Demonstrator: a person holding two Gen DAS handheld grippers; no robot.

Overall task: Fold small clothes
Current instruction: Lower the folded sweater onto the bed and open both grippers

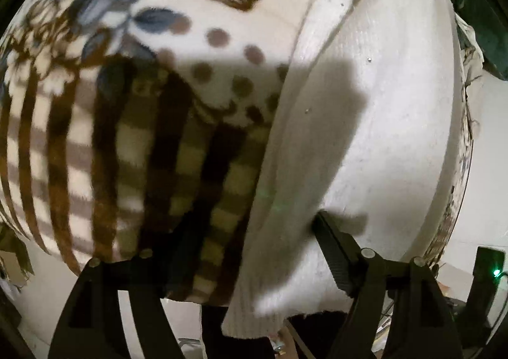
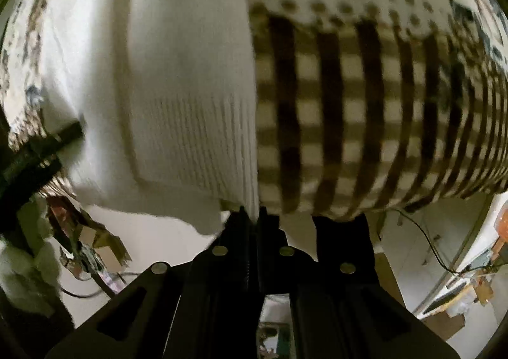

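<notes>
A white knit garment (image 1: 365,124) lies on a patterned blanket (image 1: 177,50) with brown stripes, dots and blue flowers. In the left wrist view my left gripper (image 1: 254,232) stands wide open at the garment's near edge; the right finger (image 1: 333,244) rests on the white knit and the left finger is lost in shadow over the striped blanket. In the right wrist view my right gripper (image 2: 252,216) is shut on the ribbed hem of the white garment (image 2: 177,89), with the striped blanket (image 2: 365,104) to its right. The other gripper (image 2: 38,149) shows at the far left.
The blanket-covered surface ends just in front of both grippers, with pale floor below. Cardboard scraps (image 2: 95,241) and a cable (image 2: 425,241) lie on the floor. A device with a green light (image 1: 495,271) stands at the right in the left wrist view.
</notes>
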